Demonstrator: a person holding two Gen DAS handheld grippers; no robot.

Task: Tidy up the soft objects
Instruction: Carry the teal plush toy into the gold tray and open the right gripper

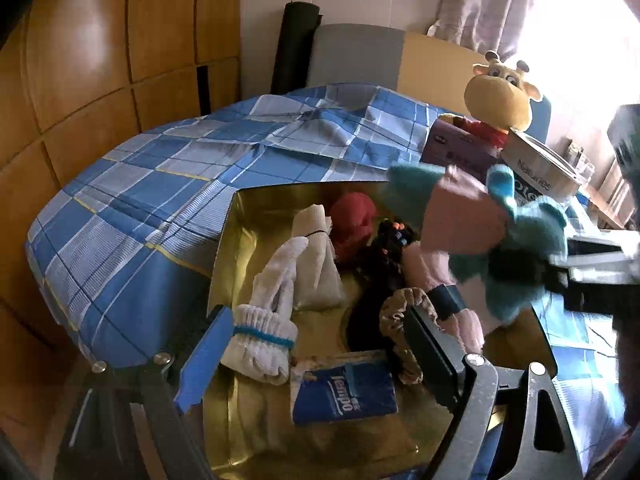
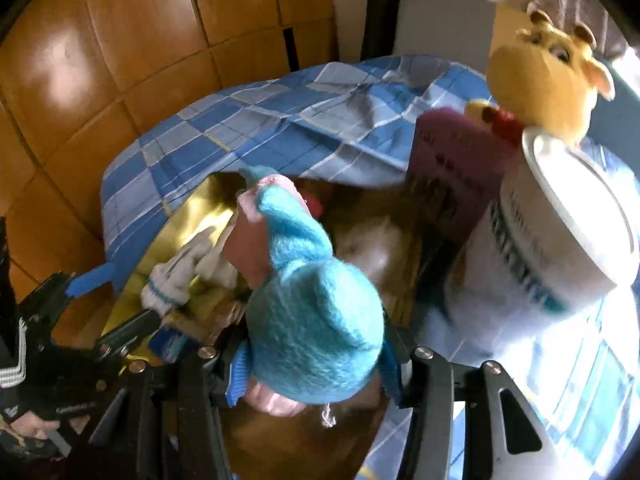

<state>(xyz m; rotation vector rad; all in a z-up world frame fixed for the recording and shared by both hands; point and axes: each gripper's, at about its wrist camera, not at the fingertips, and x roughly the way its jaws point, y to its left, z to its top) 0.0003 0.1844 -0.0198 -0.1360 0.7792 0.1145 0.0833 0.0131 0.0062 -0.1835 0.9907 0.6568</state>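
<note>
In the left wrist view, the left gripper (image 1: 316,340) hung over the near end of the gold box (image 1: 236,232), jaws wide apart and nothing held between them. Just past its tips lay a white sock (image 1: 266,312), a cream sock (image 1: 316,256), a red bundle (image 1: 354,226), a black thing (image 1: 380,264), a frilly band (image 1: 404,320) and a blue tissue pack (image 1: 344,394). The soft things seemed to be gathered in the box so they would stay in one place. To its right, the right gripper (image 1: 520,270) pinched a fluffy blue and pink sock (image 1: 480,232) above the box's far right side. The box's rim stood up all round, and the checked cloth (image 1: 160,184) rose behind it, so anything going in likely had to come from above. In the right wrist view, the right gripper (image 2: 316,376) was closed partway on the blue sock (image 2: 312,320), which stuck up straight ahead of it and hid much of the box (image 2: 192,216). The grip looked firm, probably so the sock would not slip on the way. To its right stood a white tub (image 2: 560,248), a purple box (image 2: 452,168) and a giraffe toy (image 2: 548,80), close by. To its left the other gripper (image 2: 100,316) sat near the box edge. There seemed to be open room in the middle.
</note>
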